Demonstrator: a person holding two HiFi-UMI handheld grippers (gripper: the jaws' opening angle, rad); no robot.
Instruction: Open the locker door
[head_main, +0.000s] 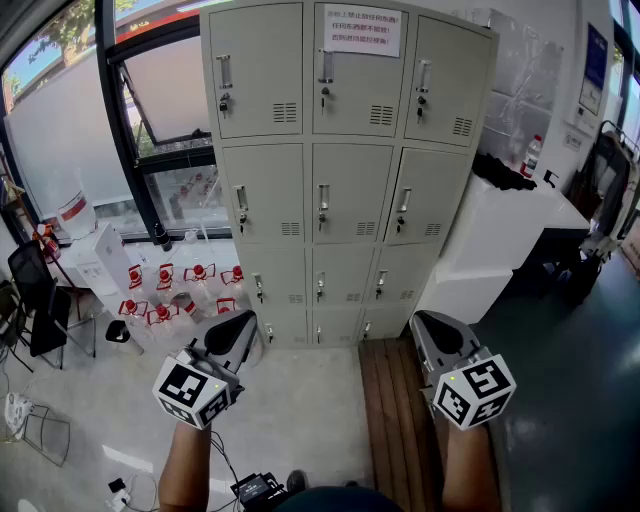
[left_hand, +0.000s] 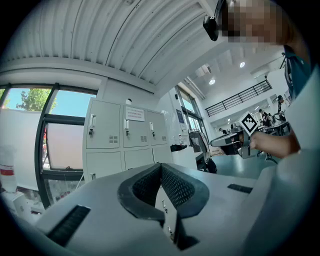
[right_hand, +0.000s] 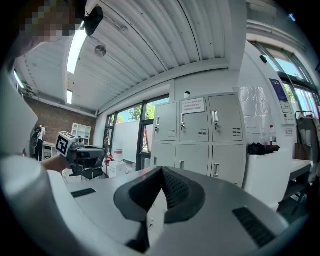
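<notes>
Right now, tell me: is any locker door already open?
No, in the head view every visible door on the locker cabinet sits flush and closed.

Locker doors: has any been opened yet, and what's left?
Nothing is done yet: every door on the pale grey metal locker cabinet is closed. In hand: the left gripper and right gripper are held low, short of the cabinet, both shut and empty. Remaining: reach a door handle, grip it, pull.
</notes>
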